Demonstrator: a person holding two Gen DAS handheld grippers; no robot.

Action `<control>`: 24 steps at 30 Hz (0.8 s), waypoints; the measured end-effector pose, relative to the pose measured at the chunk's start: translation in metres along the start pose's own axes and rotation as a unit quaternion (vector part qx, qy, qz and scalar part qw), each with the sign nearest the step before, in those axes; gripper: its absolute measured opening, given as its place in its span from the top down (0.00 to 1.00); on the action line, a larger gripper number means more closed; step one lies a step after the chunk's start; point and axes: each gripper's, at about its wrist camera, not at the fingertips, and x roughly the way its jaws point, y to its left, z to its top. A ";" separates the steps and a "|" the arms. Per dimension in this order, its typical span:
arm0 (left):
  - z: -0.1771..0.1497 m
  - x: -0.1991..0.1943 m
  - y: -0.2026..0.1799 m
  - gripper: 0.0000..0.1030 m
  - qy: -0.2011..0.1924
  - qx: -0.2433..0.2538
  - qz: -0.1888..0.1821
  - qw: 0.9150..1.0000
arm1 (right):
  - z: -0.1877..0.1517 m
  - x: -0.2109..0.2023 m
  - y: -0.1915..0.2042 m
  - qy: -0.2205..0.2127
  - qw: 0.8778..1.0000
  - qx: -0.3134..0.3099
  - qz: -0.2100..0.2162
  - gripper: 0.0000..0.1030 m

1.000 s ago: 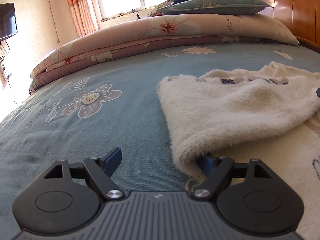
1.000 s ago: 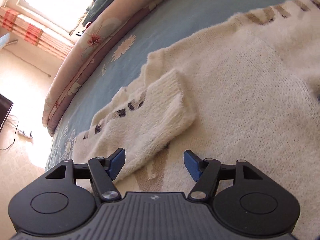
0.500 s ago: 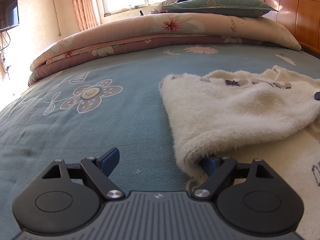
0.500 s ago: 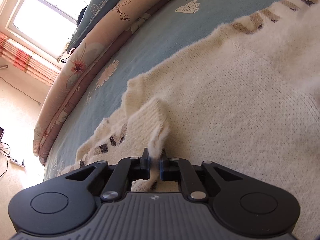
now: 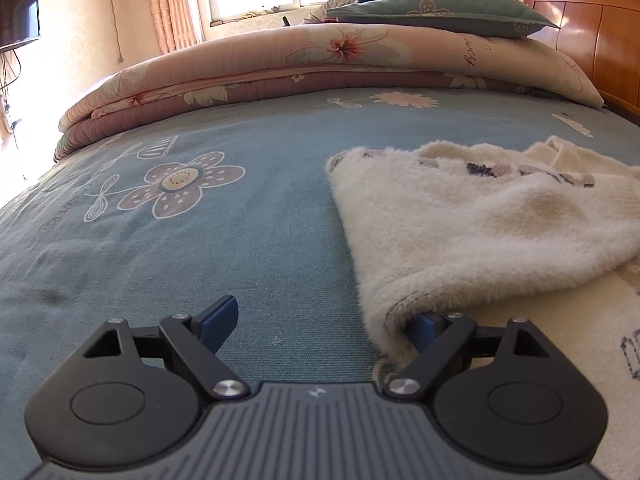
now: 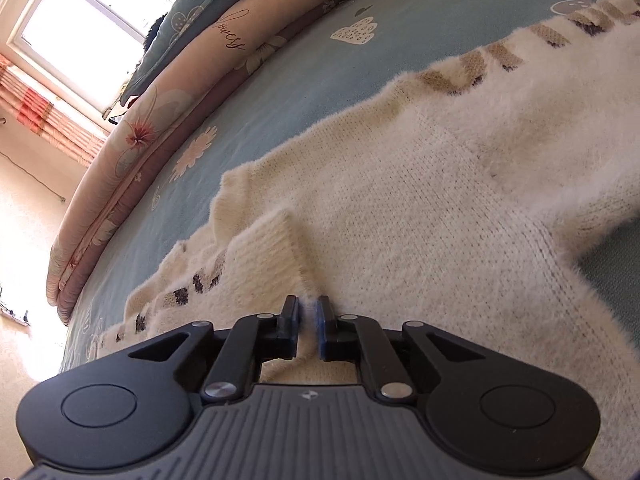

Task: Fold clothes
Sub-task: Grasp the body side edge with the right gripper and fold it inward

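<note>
**Sweater part-folded on bed; right claw pinching the cuff**

Left wrist view: cream fuzzy sweater (image 5: 480, 232) fills the right half of the frame, lying on the blue flowered bed sheet (image 5: 180, 248). One fluffy layer is doubled over a flatter knit layer at lower right. Left claw (image 5: 320, 320) is spread wide: the left finger rests over bare sheet, the right finger (image 5: 426, 325) is tucked under the edge of the turned-over layer. Nothing is gripped between them.

Right wrist view: the sweater (image 6: 420, 208) runs from centre to right of frame. Right claw (image 6: 307, 316) is pressed nearly together, pinching the ribbed sleeve cuff (image 6: 272, 248), which stands up as a ridge just above the fingers, over the sweater body.

Progress, judged: one sleeve or side lies across the body, so a fold is partly formed. The garment is spread loosely, not yet a compact stack; remaining folds look outstanding. Rolled quilt (image 5: 280, 64) sits at the upper frame.
</note>
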 end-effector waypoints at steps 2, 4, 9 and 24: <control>0.000 0.000 0.000 0.15 0.000 0.001 0.001 1.000 | 0.001 0.001 -0.003 0.003 1.000 0.013 0.009 0.92; -0.001 -0.001 -0.001 0.15 -0.002 0.002 0.002 1.000 | 0.001 0.001 -0.006 0.007 0.999 0.026 0.019 0.86; -0.001 -0.001 0.000 0.15 -0.002 0.001 0.001 1.000 | 0.003 0.003 -0.014 0.015 0.997 0.058 0.042 0.78; 0.004 -0.003 -0.001 0.14 0.004 0.011 -0.005 1.000 | 0.010 -0.020 0.006 0.017 0.997 -0.066 -0.029 0.90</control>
